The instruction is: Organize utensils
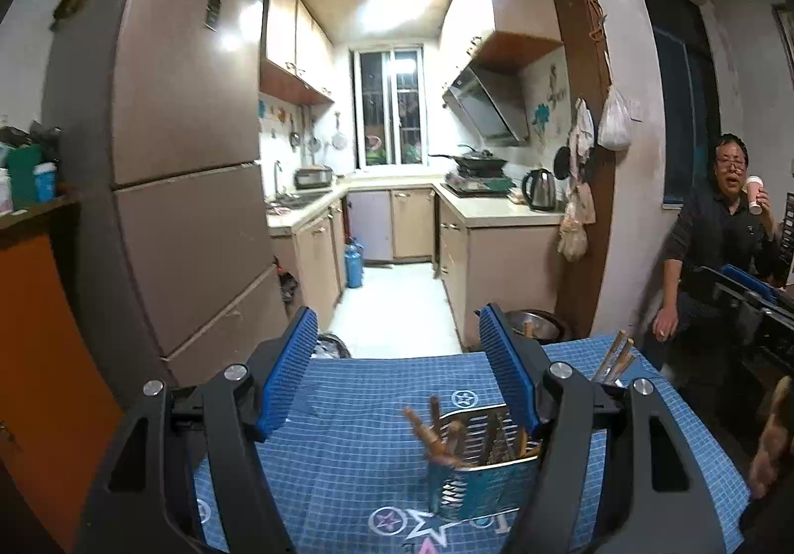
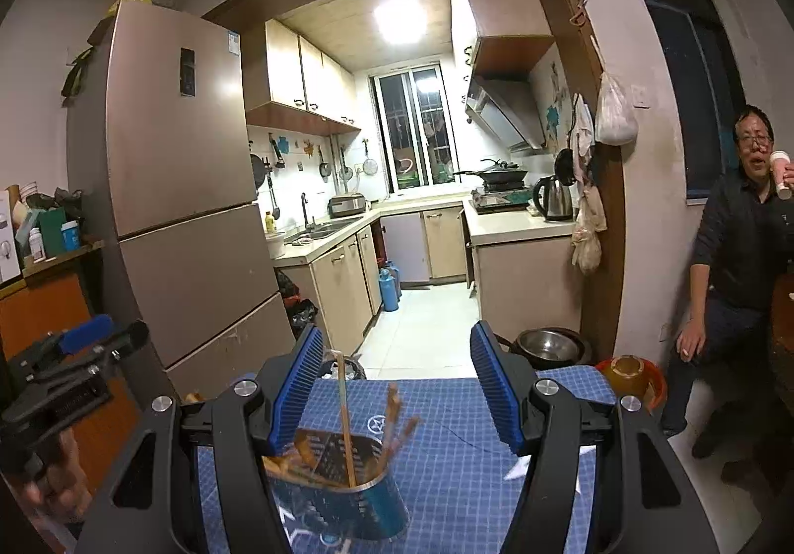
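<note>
A perforated metal utensil holder [image 1: 484, 472] stands on the blue checked tablecloth [image 1: 362, 410], holding several wooden utensils [image 1: 436, 435] and chopsticks. It also shows in the right wrist view [image 2: 342, 489] with chopsticks [image 2: 344, 415] sticking up. My left gripper [image 1: 397, 380] is open and empty, above and behind the holder. My right gripper [image 2: 397, 385] is open and empty, with the holder just under its left finger. More chopsticks [image 1: 615, 358] stick up at the table's far right.
The table's far edge faces a kitchen doorway. A fridge [image 1: 183, 147] stands on the left. A metal bowl [image 2: 548, 345] sits on the floor. A wooden bowl [image 2: 628, 373] is beyond the table's right corner. A seated man [image 2: 744, 246] drinks on the right.
</note>
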The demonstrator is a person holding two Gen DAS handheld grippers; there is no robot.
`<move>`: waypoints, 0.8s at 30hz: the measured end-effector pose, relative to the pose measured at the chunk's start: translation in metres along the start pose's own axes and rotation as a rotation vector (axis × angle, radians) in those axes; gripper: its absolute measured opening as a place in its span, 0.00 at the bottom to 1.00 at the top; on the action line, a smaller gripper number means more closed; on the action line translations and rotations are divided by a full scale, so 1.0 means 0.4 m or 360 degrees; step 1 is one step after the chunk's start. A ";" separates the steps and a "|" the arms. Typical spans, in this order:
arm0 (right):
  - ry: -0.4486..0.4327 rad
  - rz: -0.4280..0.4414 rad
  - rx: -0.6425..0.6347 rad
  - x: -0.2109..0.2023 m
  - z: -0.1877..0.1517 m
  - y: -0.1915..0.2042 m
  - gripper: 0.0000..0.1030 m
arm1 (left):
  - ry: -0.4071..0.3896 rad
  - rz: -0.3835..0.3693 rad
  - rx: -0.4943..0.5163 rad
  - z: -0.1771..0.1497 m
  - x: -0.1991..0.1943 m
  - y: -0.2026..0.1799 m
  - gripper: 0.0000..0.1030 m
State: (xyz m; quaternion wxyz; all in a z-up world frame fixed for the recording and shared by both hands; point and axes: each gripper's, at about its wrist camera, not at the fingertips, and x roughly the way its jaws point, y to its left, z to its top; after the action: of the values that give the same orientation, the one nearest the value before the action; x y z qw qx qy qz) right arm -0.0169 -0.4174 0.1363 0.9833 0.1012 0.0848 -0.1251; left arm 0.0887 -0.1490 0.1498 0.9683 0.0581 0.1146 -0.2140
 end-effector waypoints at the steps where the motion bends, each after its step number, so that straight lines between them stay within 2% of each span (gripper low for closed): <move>1: 0.0000 -0.0005 -0.0002 -0.015 -0.004 -0.002 0.61 | -0.0011 0.0020 0.0003 -0.004 -0.019 0.004 0.63; 6: -0.0019 0.0005 0.0011 -0.114 -0.030 -0.010 0.62 | -0.0072 0.0096 0.0058 -0.018 -0.104 0.009 0.63; 8: -0.0038 0.0000 -0.0003 -0.160 -0.047 -0.006 0.67 | -0.0096 0.0123 0.0076 -0.029 -0.145 0.007 0.64; 11: -0.0073 0.0004 -0.0010 -0.235 -0.076 0.001 0.80 | -0.0131 0.0181 0.0103 -0.050 -0.202 0.006 0.67; 13: -0.0102 0.0012 0.0001 -0.288 -0.096 0.005 0.96 | -0.0149 0.0198 0.0118 -0.070 -0.242 0.005 0.72; 20: -0.0156 0.0015 0.0027 -0.459 -0.185 0.019 0.96 | -0.0176 0.0177 0.0114 -0.153 -0.370 0.033 0.92; 24: -0.0148 -0.0042 -0.0052 -0.527 -0.243 0.045 0.96 | -0.0107 0.0113 0.0073 -0.198 -0.409 0.057 0.95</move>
State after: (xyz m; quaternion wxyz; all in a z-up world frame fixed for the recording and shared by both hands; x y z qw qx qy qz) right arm -0.2270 -0.3308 0.0863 0.9860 0.0780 0.0424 -0.1412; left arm -0.0614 -0.0499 0.1151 0.9771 0.0772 0.0749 -0.1838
